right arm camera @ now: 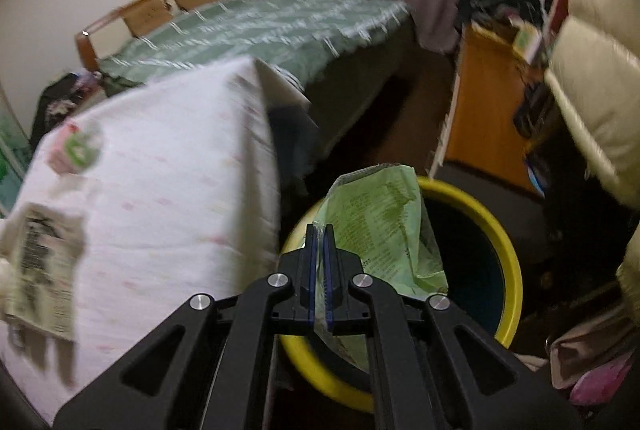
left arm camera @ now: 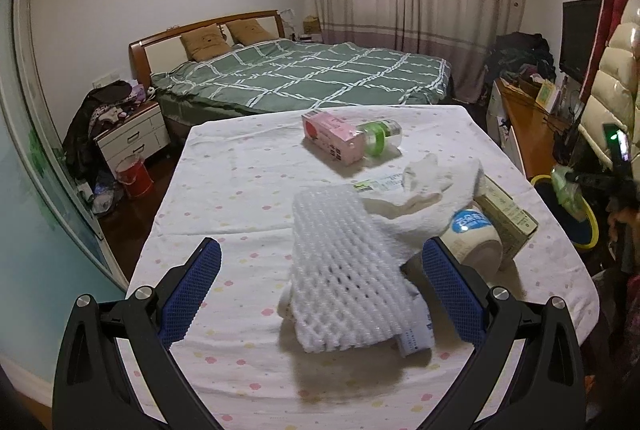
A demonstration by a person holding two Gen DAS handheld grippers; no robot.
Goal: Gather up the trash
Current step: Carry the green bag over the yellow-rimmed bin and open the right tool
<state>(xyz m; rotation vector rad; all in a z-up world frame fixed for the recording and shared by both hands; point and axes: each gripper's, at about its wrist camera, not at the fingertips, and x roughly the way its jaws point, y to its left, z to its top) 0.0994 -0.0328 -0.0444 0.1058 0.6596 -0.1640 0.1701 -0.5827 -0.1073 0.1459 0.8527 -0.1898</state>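
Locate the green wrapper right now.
In the right wrist view the green wrapper is pinched in the right gripper, held over the yellow-rimmed bin on the floor just right of the table.

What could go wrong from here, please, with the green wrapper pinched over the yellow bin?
The green wrapper hangs over the near rim of the yellow bin, so if the right gripper lets go now it might land outside. The open left gripper hovers over the foam net; closing could nudge the white cup.
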